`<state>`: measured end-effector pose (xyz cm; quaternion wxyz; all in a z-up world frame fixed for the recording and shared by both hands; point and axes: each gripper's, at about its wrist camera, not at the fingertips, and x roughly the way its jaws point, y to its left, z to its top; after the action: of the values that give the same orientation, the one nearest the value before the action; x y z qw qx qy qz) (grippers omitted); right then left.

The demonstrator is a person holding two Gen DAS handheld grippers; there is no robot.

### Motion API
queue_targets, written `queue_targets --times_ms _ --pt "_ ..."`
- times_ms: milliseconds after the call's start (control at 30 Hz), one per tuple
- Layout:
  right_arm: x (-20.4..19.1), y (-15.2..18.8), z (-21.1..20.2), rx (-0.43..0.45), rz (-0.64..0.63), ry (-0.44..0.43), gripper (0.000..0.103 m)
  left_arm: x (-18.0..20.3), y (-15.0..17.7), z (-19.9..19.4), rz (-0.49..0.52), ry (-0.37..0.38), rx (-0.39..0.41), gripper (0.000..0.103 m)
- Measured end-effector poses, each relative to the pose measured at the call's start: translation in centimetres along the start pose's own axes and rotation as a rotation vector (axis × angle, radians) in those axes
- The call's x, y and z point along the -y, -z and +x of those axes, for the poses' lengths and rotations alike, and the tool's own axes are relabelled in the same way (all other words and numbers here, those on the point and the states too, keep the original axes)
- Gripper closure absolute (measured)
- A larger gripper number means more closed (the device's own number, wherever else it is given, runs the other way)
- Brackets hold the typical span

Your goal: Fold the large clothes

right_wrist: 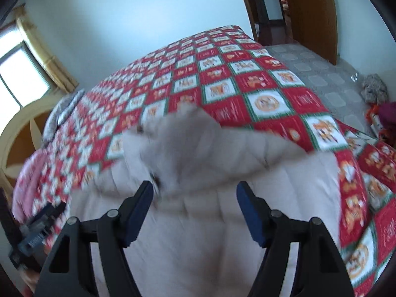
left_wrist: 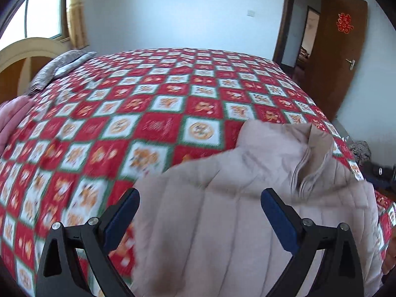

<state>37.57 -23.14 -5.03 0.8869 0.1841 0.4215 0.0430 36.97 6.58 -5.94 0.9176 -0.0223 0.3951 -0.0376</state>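
Jacket (left_wrist: 235, 210): a large, pale beige quilted garment. It lies on the bed (left_wrist: 153, 104), at the near edge, toward the corner on the door side, and it is directly below both of my tools. The bed is the largest item in view and carries a red, white and green checked cover. Most of that cover is bare of garments.

Progress, as I judge it: early stage. The jacket body is spread fairly flat, with its stand-up collar (left_wrist: 311, 158) pointing toward the middle of the bed. I see no completed fold across the body in either view. In the right wrist view, a blurred portion of fabric (right_wrist: 188, 133) near the collar stands above the rest; I cannot tell whether it is a sleeve or the collar. Remaining work, in my estimate: bring in the sleeves, fold the body, then square the result.

A pink bundle (left_wrist: 12, 118) lies at the far-left edge of the bed, near the headboard, well apart from the jacket. Its state cannot be determined.

Left gripper (left_wrist: 200, 198): jaws wide apart, nothing between them, positioned over the jacket's left half.

Right gripper (right_wrist: 195, 190): jaws wide apart, nothing between them, positioned over the jacket below the collar. Whether either tool touches the fabric cannot be determined.
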Motion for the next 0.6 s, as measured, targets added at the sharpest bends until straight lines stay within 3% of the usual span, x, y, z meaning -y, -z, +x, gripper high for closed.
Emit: queue_targets --times_ms 133,233,300,333,400,500,600 --pt "-2.1 -3.6 4.0 -0.042 -0.002 0.022 0.031 1.2 -0.5 3.6 -0.036 -0.003 -0.056 0.004" --pt "-2.0 -4.2 7.0 -0.095 0.013 0.073 0.035 1.2 0.6 5.1 -0.083 0.026 -0.095 0.004" --pt "-1.5 -3.8 8.3 -0.131 0.027 0.076 0.053 1.4 1.4 6.1 -0.070 0.007 -0.107 0.004" --pt "-1.3 -3.2 8.7 -0.146 0.024 0.076 0.056 1.6 1.7 6.4 -0.050 -0.013 -0.105 0.004" --pt "-0.8 -2.3 8.6 -0.152 -0.004 0.087 0.085 2.0 2.2 6.6 -0.005 -0.035 -0.098 0.004" --pt "0.6 -0.9 7.4 -0.105 -0.046 0.115 0.090 2.5 2.1 6.0 0.018 -0.013 -0.079 0.004" --pt "4.1 1.6 8.0 -0.125 -0.016 0.135 0.091 2.5 1.2 5.0 -0.014 0.052 -0.050 0.004"
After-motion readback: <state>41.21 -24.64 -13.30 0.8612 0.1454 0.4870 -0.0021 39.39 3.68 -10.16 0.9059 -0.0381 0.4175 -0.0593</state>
